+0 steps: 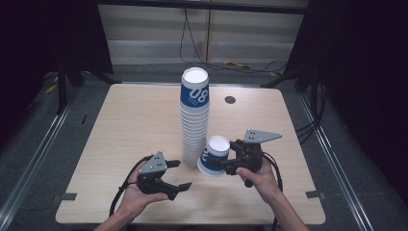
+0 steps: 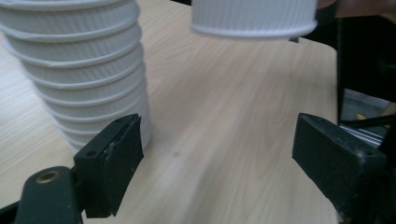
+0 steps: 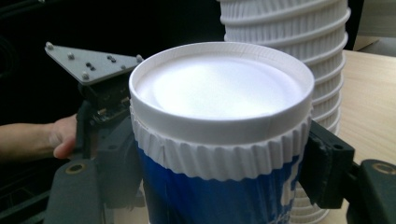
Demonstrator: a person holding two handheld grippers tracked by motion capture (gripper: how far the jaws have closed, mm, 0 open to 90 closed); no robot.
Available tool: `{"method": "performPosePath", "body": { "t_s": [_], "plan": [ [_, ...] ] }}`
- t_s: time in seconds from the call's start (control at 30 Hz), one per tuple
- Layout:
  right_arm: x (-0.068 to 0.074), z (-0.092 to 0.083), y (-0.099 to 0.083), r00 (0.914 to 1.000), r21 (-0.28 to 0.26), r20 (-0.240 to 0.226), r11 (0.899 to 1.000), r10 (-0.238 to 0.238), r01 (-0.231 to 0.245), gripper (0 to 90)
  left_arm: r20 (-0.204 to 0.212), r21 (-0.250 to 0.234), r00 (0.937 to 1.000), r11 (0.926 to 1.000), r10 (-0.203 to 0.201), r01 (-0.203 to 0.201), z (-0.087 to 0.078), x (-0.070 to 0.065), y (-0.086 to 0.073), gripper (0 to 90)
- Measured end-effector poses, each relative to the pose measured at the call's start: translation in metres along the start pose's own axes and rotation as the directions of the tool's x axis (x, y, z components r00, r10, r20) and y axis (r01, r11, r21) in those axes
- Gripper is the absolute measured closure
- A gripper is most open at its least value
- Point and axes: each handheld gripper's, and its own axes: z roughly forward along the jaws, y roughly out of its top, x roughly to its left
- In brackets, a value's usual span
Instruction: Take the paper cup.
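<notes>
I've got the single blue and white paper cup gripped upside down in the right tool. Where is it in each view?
High view: the upside-down blue and white paper cup sits centre-right, beside the stack's foot.
Left gripper view: its ribbed white rim hangs at the top edge.
Right gripper view: it fills the centre, between the jaws.
Shared landmark: the tall stack of white ribbed paper cups.

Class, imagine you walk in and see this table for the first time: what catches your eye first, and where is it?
First comes the tall stack of cups, upside down, rising from the middle of the table. Just right of its base, the right gripper clamps a single blue and white cup, also upside down and tilted. The left gripper waits open near the front edge, left of the stack.
</notes>
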Motion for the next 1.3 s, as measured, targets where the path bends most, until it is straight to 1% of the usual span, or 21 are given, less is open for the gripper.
{"method": "performPosePath", "body": {
  "t_s": [0.07,0.13,0.17,0.2,0.33,0.4,0.47,0.57,0.63,0.7,0.77,0.83,0.9,0.93,0.97,1.0,1.03,1.07,1.17,1.23,1.3],
  "plan": [
    [0.002,0.001,-0.004,1.0000,0.003,-0.004,1.000,0.002,-0.002,26.7,0.014,0.003,0.9999,1.0000,0.003,-0.003,0.000,-0.001,0.001,16.0],
    [0.004,0.002,-0.009,1.0000,0.023,-0.006,1.000,0.000,0.000,26.7,0.043,-0.005,0.9990,0.9999,-0.012,0.013,0.001,-0.002,0.003,15.6],
    [0.005,0.002,-0.014,0.9999,0.027,-0.015,1.000,0.003,-0.003,26.6,0.042,-0.003,0.9991,1.0000,-0.007,0.007,0.001,-0.003,0.003,15.8],
    [0.005,0.002,-0.014,0.9999,0.027,-0.015,1.000,0.003,-0.003,26.6,0.042,-0.002,0.9991,1.0000,-0.005,0.005,0.001,-0.004,0.003,15.8],
    [0.005,0.005,-0.023,0.9995,0.021,-0.033,1.000,0.005,-0.005,26.7,0.083,0.000,0.9966,1.0000,-0.003,0.003,0.004,-0.007,0.004,15.8],
    [0.005,0.008,-0.026,0.9990,0.029,-0.044,1.000,0.003,-0.002,26.6,0.117,-0.016,0.9929,0.9996,-0.020,0.022,0.006,-0.007,0.004,15.8],
    [0.006,0.011,-0.029,0.9983,0.030,-0.059,1.000,0.001,0.001,26.6,0.146,-0.016,0.9882,0.9986,-0.048,0.051,0.007,-0.005,0.003,15.7],
    [0.007,0.014,-0.030,0.9972,0.020,-0.075,1.000,-0.001,0.002,26.6,0.157,-0.011,0.9850,0.9971,-0.072,0.075,0.008,-0.003,0.003,15.7],
    [0.010,0.017,-0.033,0.9938,0.005,-0.112,1.000,0.001,0.000,26.6,0.162,-0.012,0.9846,0.9975,-0.067,0.070,0.007,-0.003,0.003,15.7],
    [0.011,0.017,-0.035,0.9926,0.000,-0.121,1.000,-0.004,0.004,26.6,0.174,-0.021,0.9829,0.9976,-0.062,0.067,0.005,-0.003,0.004,16.0],
    [0.011,0.017,-0.035,0.9930,0.001,-0.118,1.000,-0.005,0.005,26.6,0.172,-0.026,0.9833,0.9976,-0.059,0.064,0.005,-0.003,0.004,15.9],
    [0.011,0.018,-0.037,0.9914,-0.017,-0.131,1.000,0.010,-0.012,26.6,0.178,-0.035,0.9824,0.9973,-0.057,0.064,0.005,-0.003,0.004,15.6],
    [0.011,0.019,-0.038,0.9910,-0.015,-0.133,1.000,0.012,-0.014,26.6,0.174,-0.026,0.9836,0.9982,-0.048,0.053,0.007,-0.004,0.003,15.6],
    [0.012,0.022,-0.039,0.9878,-0.023,-0.154,0.999,0.021,-0.025,26.6,0.179,-0.029,0.9826,0.9979,-0.051,0.057,0.008,-0.004,0.003,15.6],
    [0.013,0.023,-0.039,0.9862,-0.026,-0.163,0.999,0.029,-0.034,26.6,0.196,-0.034,0.9786,0.9968,-0.064,0.072,0.009,-0.005,0.003,15.9],
    [0.013,0.023,-0.039,0.9862,-0.026,-0.163,0.999,0.029,-0.034,26.6,0.201,-0.031,0.9773,0.9967,-0.067,0.074,0.011,-0.004,0.002,15.9],
    [0.014,0.025,-0.039,0.9831,-0.033,-0.179,0.999,0.036,-0.042,26.6,0.203,-0.034,0.9765,0.9963,-0.071,0.080,0.012,-0.005,0.002,15.8],
    [0.014,0.025,-0.039,0.9827,-0.034,-0.182,0.999,0.033,-0.039,26.6,0.204,-0.035,0.9771,0.9969,-0.062,0.070,0.012,-0.006,0.002,15.8],
    [0.016,0.026,-0.039,0.9835,-0.031,-0.179,0.999,0.027,-0.033,26.6,0.209,-0.051,0.9761,0.9963,-0.058,0.070,0.014,-0.008,0.002,15.7],
    [0.017,0.027,-0.039,0.9828,-0.034,-0.182,0.999,0.030,-0.037,26.7,0.212,-0.045,0.9760,0.9972,-0.050,0.061,0.016,-0.009,0.003,15.1],
    [0.018,0.028,-0.039,0.9826,-0.034,-0.184,0.999,0.024,-0.031,26.7,0.209,-0.053,0.9761,0.9961,-0.059,0.071,0.018,-0.010,0.003,14.7]
  ]
}}
